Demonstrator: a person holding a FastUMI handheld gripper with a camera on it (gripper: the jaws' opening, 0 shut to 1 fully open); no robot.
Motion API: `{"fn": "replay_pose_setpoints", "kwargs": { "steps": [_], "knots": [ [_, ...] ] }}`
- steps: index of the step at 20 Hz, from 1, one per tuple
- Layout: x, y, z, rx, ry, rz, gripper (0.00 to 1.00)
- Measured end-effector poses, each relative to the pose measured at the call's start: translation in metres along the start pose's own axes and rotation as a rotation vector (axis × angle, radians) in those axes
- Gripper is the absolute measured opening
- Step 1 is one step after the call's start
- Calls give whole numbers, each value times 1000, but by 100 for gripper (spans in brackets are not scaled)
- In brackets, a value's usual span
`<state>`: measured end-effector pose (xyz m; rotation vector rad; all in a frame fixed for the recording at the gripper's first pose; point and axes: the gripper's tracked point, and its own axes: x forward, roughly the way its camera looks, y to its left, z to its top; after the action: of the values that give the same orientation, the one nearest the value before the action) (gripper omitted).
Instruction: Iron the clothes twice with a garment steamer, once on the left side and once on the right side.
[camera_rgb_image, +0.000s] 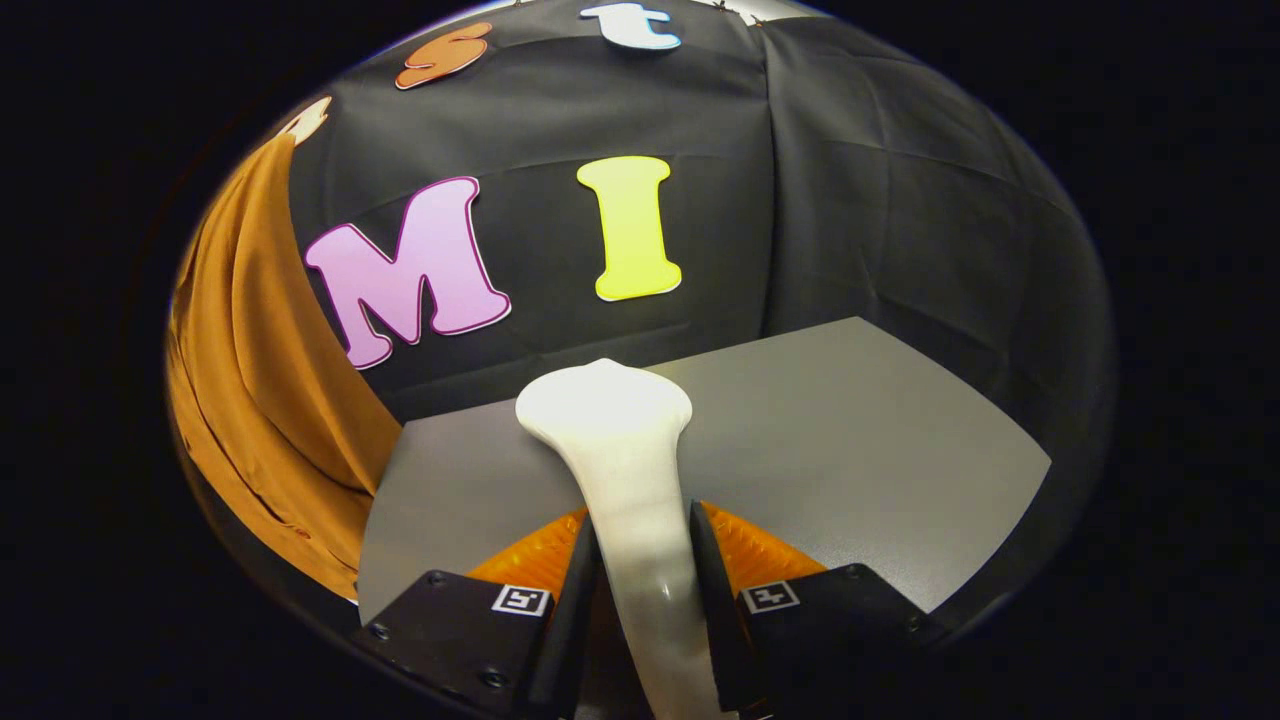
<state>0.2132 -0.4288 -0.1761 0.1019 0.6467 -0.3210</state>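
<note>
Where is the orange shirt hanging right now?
In the gripper view, the orange shirt hangs against the black booth wall, off to the left beyond the grey table. The gripper is shut on the white steamer, whose head points past it.

a staged recording booth, not a lived-in room: black cloth wall (880, 200) hangs creased behind a bare grey desk (860, 420). an orange-brown garment (260, 380) hangs by the desk's left edge, like a set-up ironing station.
</note>
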Motion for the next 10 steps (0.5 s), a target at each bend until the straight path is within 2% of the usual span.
{"fn": "replay_pose_setpoints", "kwargs": {
  "steps": [10],
  "knots": [
    [-75,8,55,16,-255,54,54]
  ]
}}
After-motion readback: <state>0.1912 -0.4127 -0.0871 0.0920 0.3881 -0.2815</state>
